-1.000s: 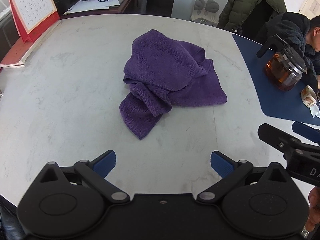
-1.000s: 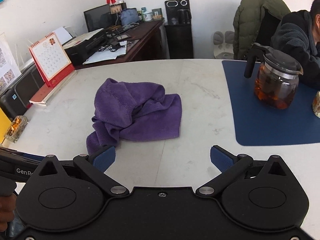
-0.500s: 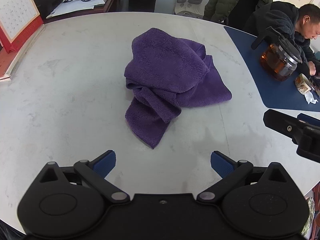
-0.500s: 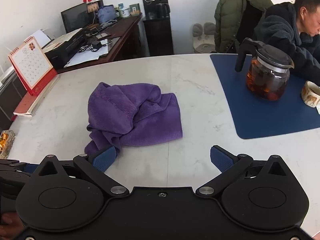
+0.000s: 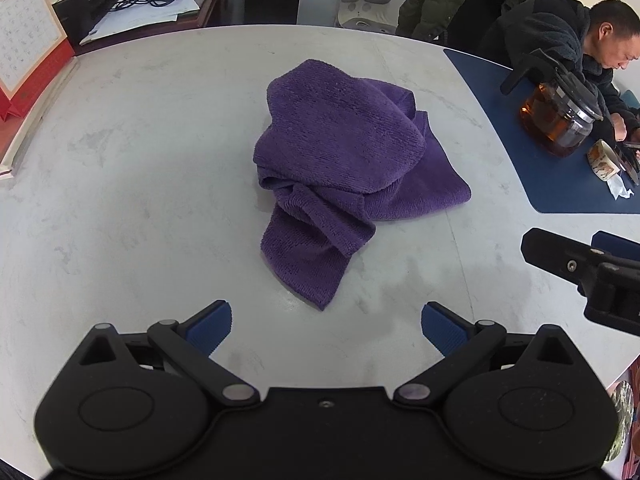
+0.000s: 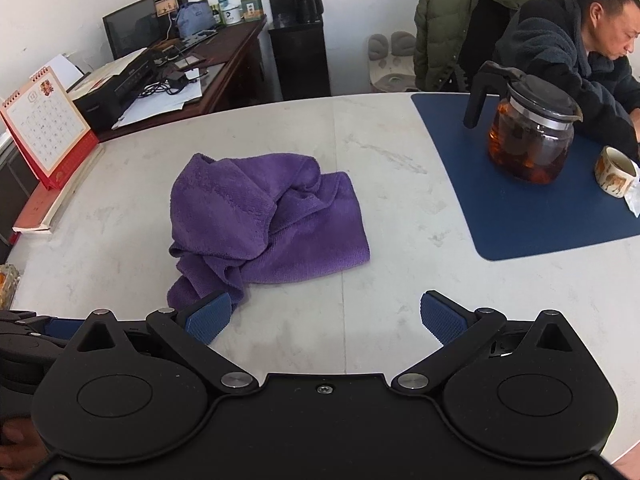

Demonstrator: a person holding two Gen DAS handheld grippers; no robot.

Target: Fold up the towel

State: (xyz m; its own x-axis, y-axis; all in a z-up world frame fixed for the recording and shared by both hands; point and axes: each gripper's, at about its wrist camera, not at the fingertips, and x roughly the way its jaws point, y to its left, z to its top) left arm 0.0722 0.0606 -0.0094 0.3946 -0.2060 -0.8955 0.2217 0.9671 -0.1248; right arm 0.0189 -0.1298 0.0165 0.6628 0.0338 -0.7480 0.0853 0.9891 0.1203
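A crumpled purple towel lies in a heap on the pale marble table; it also shows in the right wrist view. Its near corner points toward my left gripper, which is open and empty, just short of that corner. My right gripper is open and empty, in front of the towel's right half, its left pad beside the towel's near left tail. The right gripper also shows at the right edge of the left wrist view.
A blue mat at the right carries a glass teapot and a cup. A man sits there. A red desk calendar stands at the table's left edge. A desk stands behind.
Both grippers have moved closer to the towel and turned a little to the right. The towel has not moved. Both stay open.
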